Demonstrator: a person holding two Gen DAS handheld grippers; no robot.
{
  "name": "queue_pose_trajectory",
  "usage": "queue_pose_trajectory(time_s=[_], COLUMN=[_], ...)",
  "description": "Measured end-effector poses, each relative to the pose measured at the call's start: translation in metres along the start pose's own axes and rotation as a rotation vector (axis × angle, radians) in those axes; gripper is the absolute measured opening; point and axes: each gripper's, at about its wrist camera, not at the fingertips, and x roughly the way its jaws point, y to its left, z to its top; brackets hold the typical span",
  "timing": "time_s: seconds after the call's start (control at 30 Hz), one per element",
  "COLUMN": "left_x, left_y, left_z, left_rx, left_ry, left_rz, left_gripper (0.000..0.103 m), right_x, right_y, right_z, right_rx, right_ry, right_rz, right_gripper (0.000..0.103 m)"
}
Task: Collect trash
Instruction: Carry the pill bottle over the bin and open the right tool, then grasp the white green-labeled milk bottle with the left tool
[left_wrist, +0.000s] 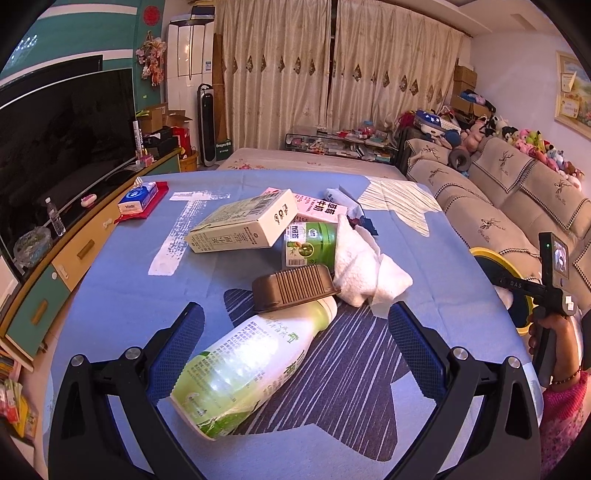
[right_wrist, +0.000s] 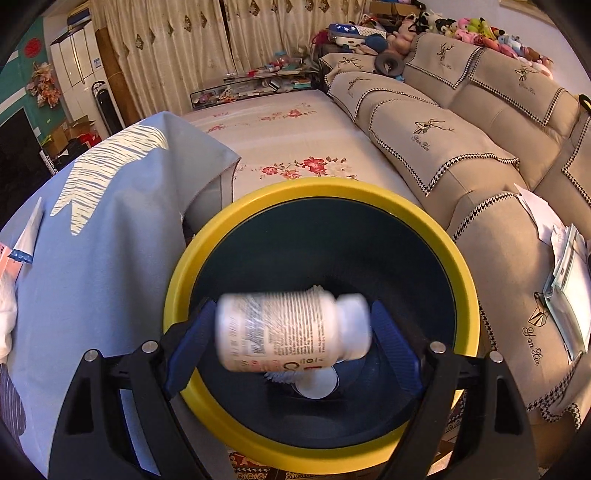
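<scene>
On the blue tablecloth (left_wrist: 122, 295) lies a heap of trash: a green-and-white bottle (left_wrist: 243, 365) on its side, a brown ribbed tray (left_wrist: 295, 288), a crumpled white tissue (left_wrist: 365, 269), a beige carton (left_wrist: 243, 221), a green cup (left_wrist: 312, 243) and a pink milk carton (left_wrist: 321, 210). My left gripper (left_wrist: 295, 310) is open, its fingers on either side of the lying bottle without pressing it. My right gripper (right_wrist: 293, 308) hangs over the yellow-rimmed bin (right_wrist: 317, 188). A white labelled bottle (right_wrist: 291, 328) shows blurred between its open fingers, loose above the bin's dark inside.
A tissue pack (left_wrist: 138, 197) rests on a red cloth at the table's far left. The TV (left_wrist: 66, 140) stands on a cabinet to the left. A beige sofa (right_wrist: 461, 147) with papers (right_wrist: 565, 273) runs beside the bin, and a floral mattress (right_wrist: 295, 129) lies behind it.
</scene>
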Motion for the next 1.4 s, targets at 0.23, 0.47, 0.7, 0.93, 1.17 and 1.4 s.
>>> queue_pose_trajectory(time_s=[0.23,0.47,0.7,0.93,1.17,1.4], left_x=[0.009,0.013,0.025,0.05,0.056,0.071], left_y=[-0.006,-0.001,0.025,0.036,0.025,0.024], left_z=[-0.001,-0.002,0.0,-0.006,-0.021,-0.025], left_rx=[0.009,0.014,0.009,0.054,0.121,0.116], left_ry=[0.022,0.041,0.097,0.207,0.287,0.328], left_rz=[-0.011,-0.025,-0.055,-0.143,-0.188,-0.129], left_gripper=[0.098,0.098,0.098,0.098,0.082,0.072], right_x=[-0.003,-0.008,-0.007,-0.008,-0.006,-0.006], right_y=[-0.002,-0.002,0.006,0.007,0.008,0.008], right_z=[-0.002,-0.005,-0.006,-0.006,-0.007,-0.008], right_rx=[0.007,0.003,-0.029,-0.041,-0.049,-0.05], right_ry=[-0.003,-0.006,0.001,0.006,0.011,0.014], right_rz=[0.01,0.025,0.032,0.027,0.029,0.036], right_gripper=[0.085,0.085,0.085,0.085,0.085,0.085])
